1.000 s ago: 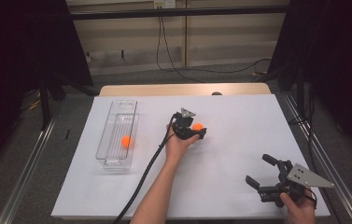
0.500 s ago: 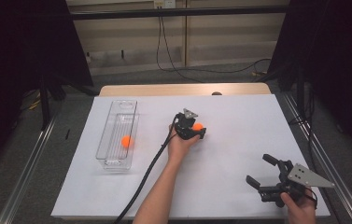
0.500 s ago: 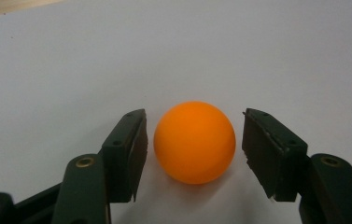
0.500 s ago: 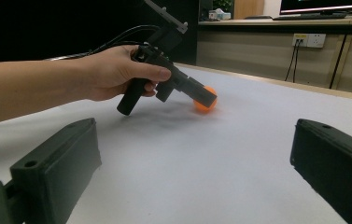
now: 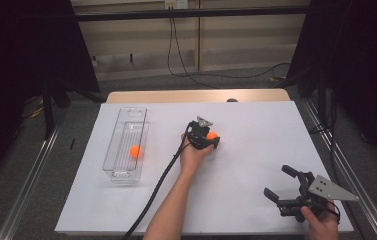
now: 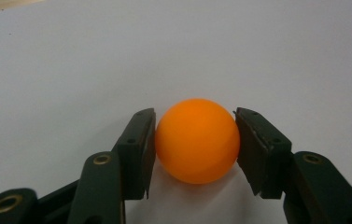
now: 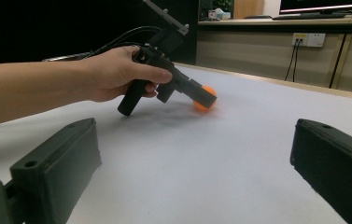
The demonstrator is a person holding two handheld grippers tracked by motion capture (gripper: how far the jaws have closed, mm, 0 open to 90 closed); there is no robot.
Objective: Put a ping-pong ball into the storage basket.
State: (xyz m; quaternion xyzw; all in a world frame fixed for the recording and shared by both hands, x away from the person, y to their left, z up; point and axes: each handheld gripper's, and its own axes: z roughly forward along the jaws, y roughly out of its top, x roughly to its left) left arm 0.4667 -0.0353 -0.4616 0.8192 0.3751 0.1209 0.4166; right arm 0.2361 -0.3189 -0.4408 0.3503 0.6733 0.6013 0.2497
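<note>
Pinching the orange ball point(image 6: 197, 140) mid-table with the just-closing left gripper point(image 5: 207, 138), we are eyeing the clear tray point(image 5: 117, 172) lying lengthwise at nine o'clock, while the right gripper point(image 5: 282, 184) is idling wide open at five o'clock.

one ball point(image 5: 135, 151) in tray point(image 5: 126, 172), another point(image 5: 211, 135) right.

Clear plastic tray point(image 5: 126, 150) left of the left tongs, a second orange ball point(image 5: 135, 151) lying inside it, white table cover point(image 5: 256, 145) beneath, black cables point(image 5: 186, 60) on the floor beyond, wall socket point(image 7: 308, 39) behind
</note>
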